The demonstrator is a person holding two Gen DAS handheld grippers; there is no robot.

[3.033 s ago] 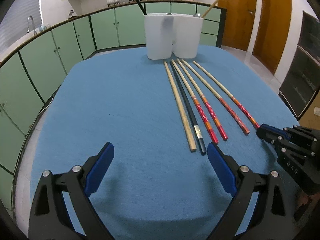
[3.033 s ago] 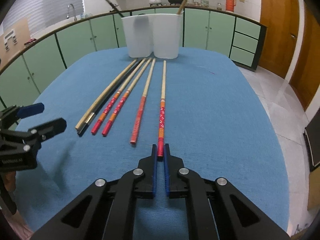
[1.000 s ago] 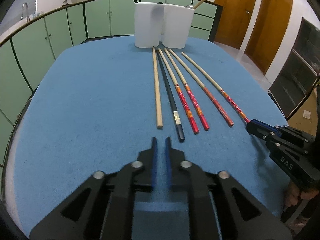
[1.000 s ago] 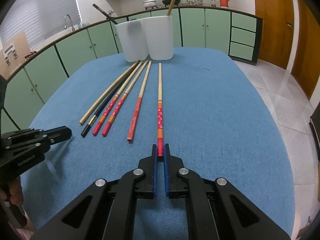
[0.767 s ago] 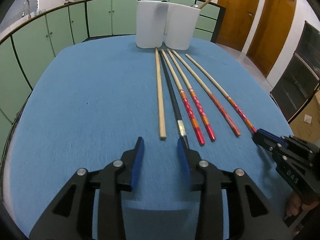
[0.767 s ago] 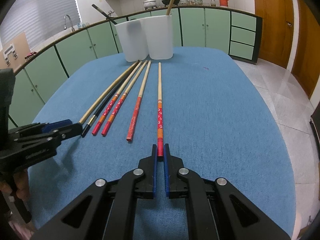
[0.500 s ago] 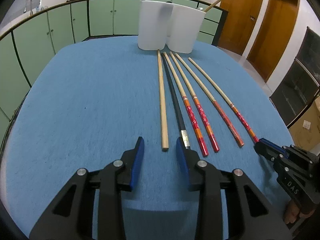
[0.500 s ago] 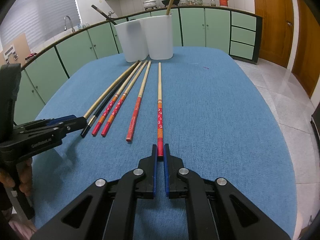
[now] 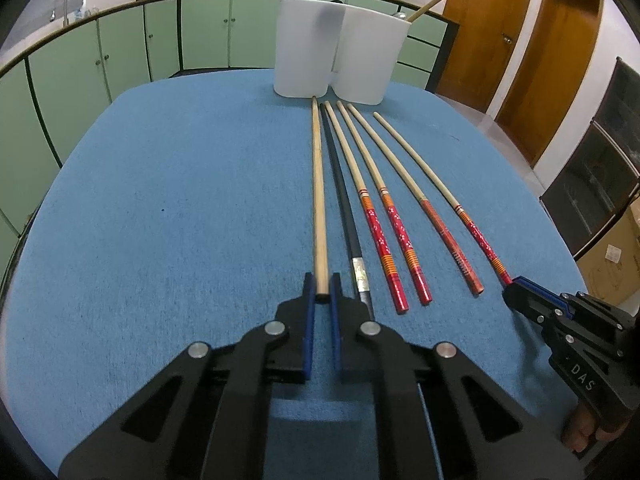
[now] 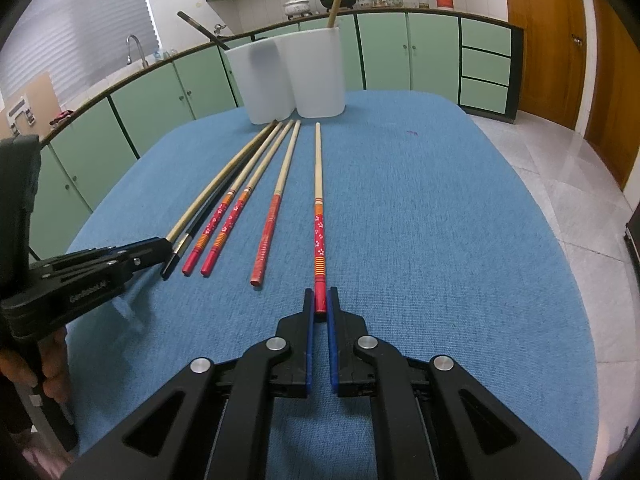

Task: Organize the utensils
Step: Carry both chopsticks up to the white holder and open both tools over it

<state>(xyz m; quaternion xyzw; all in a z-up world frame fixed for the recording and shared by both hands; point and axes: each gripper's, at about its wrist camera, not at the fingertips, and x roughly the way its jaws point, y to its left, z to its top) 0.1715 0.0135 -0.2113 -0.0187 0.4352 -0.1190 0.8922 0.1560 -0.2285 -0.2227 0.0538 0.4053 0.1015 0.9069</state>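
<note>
Now left gripper [image 9: 321, 288] has clamped plain chopstick [image 9: 318, 184].

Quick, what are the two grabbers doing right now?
Left gripper: jaws closed on the near end of the plain wooden chopstick.
Right gripper: jaws closed on the red end of the flowered chopstick.

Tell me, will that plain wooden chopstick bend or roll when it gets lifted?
The plain wooden chopstick looks stiff, so it probably stays straight. The left gripper pinches only its near end, so its far tip may droop. It looks round, so if dropped it might roll on the blue cloth.
</note>
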